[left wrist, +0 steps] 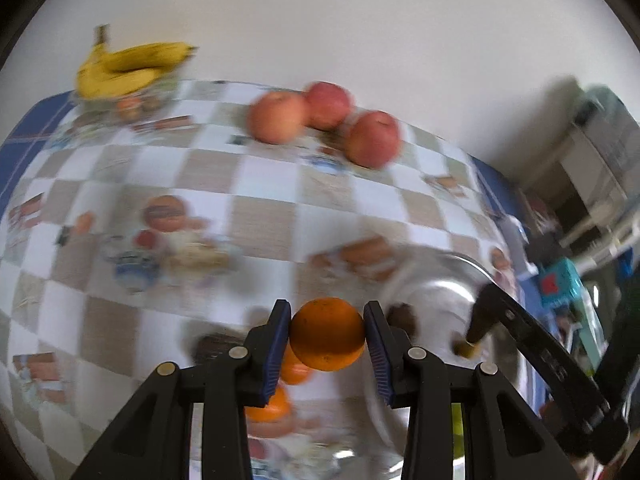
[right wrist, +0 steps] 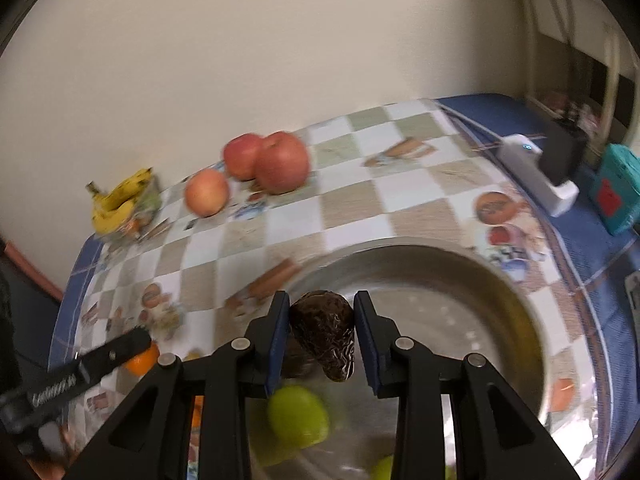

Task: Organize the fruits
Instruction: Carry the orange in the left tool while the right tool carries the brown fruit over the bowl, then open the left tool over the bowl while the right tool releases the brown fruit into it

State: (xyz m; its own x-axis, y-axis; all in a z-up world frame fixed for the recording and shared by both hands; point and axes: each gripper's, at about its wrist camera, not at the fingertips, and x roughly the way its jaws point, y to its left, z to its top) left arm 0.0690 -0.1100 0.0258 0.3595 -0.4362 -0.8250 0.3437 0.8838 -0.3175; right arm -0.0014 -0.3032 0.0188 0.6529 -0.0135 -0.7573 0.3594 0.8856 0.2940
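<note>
checkered tablecloth point(right wrist: 352, 200), teal box point(right wrist: 618, 188), white charger point(right wrist: 536, 176).

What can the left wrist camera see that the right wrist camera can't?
Only the left wrist view shows the left gripper squeezing the orange from up close. Only the right wrist view shows the right gripper holding a dark avocado over the metal bowl, with a green fruit inside. Both show the bananas and three apples at the back of the checkered tablecloth.
</note>
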